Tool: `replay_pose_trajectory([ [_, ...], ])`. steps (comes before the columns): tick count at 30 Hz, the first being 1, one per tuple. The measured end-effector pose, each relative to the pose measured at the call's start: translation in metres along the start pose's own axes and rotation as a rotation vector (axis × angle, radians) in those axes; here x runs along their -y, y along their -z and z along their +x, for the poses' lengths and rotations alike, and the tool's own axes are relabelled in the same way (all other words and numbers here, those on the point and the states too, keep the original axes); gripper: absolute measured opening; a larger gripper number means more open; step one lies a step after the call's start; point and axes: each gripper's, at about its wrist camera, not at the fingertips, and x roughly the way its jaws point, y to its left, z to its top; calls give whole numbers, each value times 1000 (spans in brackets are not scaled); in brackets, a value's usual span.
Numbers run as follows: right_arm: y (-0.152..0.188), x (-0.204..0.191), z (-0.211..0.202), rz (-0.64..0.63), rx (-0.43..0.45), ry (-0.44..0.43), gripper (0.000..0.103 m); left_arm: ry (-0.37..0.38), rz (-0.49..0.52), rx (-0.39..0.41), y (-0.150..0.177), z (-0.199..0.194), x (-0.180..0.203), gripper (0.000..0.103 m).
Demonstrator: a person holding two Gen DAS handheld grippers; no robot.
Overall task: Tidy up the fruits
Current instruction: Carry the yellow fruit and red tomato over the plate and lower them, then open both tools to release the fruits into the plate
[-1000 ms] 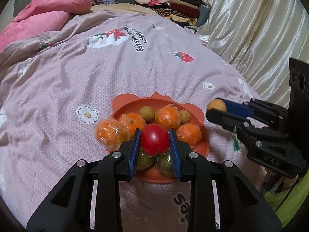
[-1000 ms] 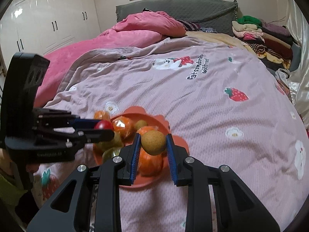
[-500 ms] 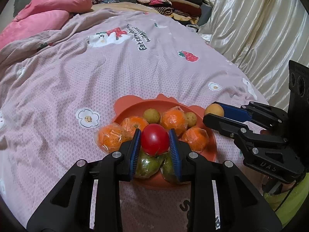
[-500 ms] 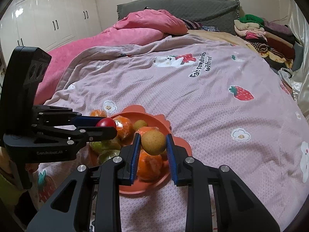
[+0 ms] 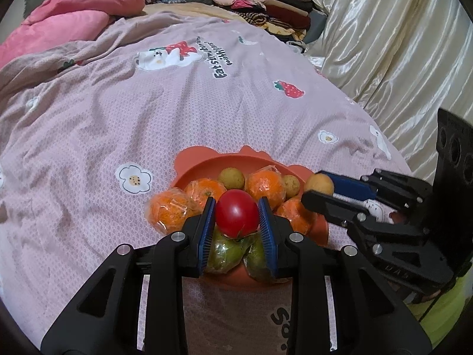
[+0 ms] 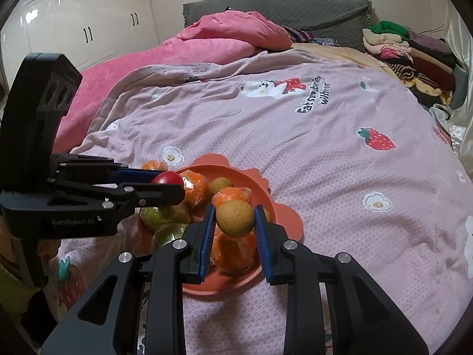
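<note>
Left claw (image 5: 237, 217) gripping red tomato (image 5: 236, 214), pads pressing both sides, hovering above near side of orange plate (image 5: 189, 171) on bed. Right claw (image 6: 234, 224) clamping small tan fruit (image 6: 235, 218), hovering above same plate. Wrapped oranges (image 5: 264, 185) and green fruits (image 5: 226, 251) lying in plate. Advice: keeping grip gentle, tomato probably soft; lowering each fruit into free gap before releasing; keeping claws apart.

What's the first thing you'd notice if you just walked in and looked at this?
The bright red tomato pinched in the left gripper, right above an orange plate full of wrapped oranges on the pink bedspread. Next to it, the right gripper squeezes a small brown round fruit over the same plate.
</note>
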Motion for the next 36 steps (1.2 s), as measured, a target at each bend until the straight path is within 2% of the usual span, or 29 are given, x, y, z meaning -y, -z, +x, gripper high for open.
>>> replay_pose_trajectory([
  [3,1,-3,2,-8,-7,-2,25,3,-5,11,-1,-3,0,25],
  [15,7,-26,11,-62,-18,-31,26,4,-9,24,-3,-10,0,26],
  [18,6,-26,9,-66,-15,-21,38,3,-9,26,-3,-10,0,26],
  [24,9,-19,1,-42,-3,-17,41,0,-9,35,-4,-15,1,26],
  [28,11,-19,-6,-38,10,-15,48,-3,-10,41,-3,-20,1,26],
  [30,12,-20,-10,-37,18,-14,52,-6,-12,48,-3,-24,2,31],
  [36,15,-26,-20,-36,38,-17,61,-9,-9,62,-2,-34,5,34],
])
